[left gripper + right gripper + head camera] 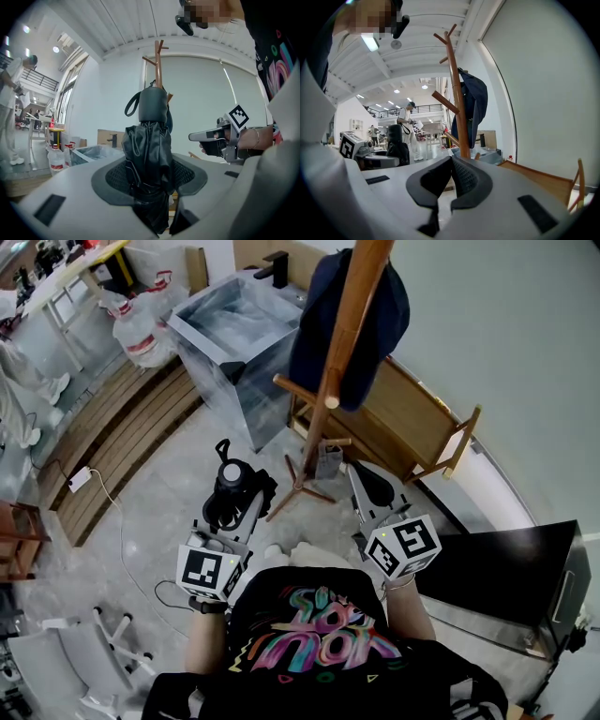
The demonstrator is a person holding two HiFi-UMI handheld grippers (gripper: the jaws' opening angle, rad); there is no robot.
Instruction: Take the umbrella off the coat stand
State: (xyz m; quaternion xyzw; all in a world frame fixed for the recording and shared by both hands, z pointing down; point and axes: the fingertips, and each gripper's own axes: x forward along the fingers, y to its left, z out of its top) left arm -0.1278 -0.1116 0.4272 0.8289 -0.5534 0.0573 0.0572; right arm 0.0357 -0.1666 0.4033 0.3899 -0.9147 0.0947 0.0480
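Observation:
A folded black umbrella (147,154) stands upright between the jaws of my left gripper (150,185), which is shut on its lower part. Seen from the head view, the umbrella (231,486) sticks up from the left gripper (234,507), well clear of the wooden coat stand (342,362). A dark blue garment (314,324) hangs on the stand. My right gripper (361,476) is held beside the left one, nearer the stand's base, its jaws shut with nothing between them (450,180). The stand (457,103) rises just beyond it.
A grey metal cabinet (234,334) stands behind the stand, with water bottles (141,329) and a slatted wooden bench (122,437) to its left. A wooden frame (422,427) leans by the wall on the right, a black box (506,568) nearer. A person (410,131) stands far off.

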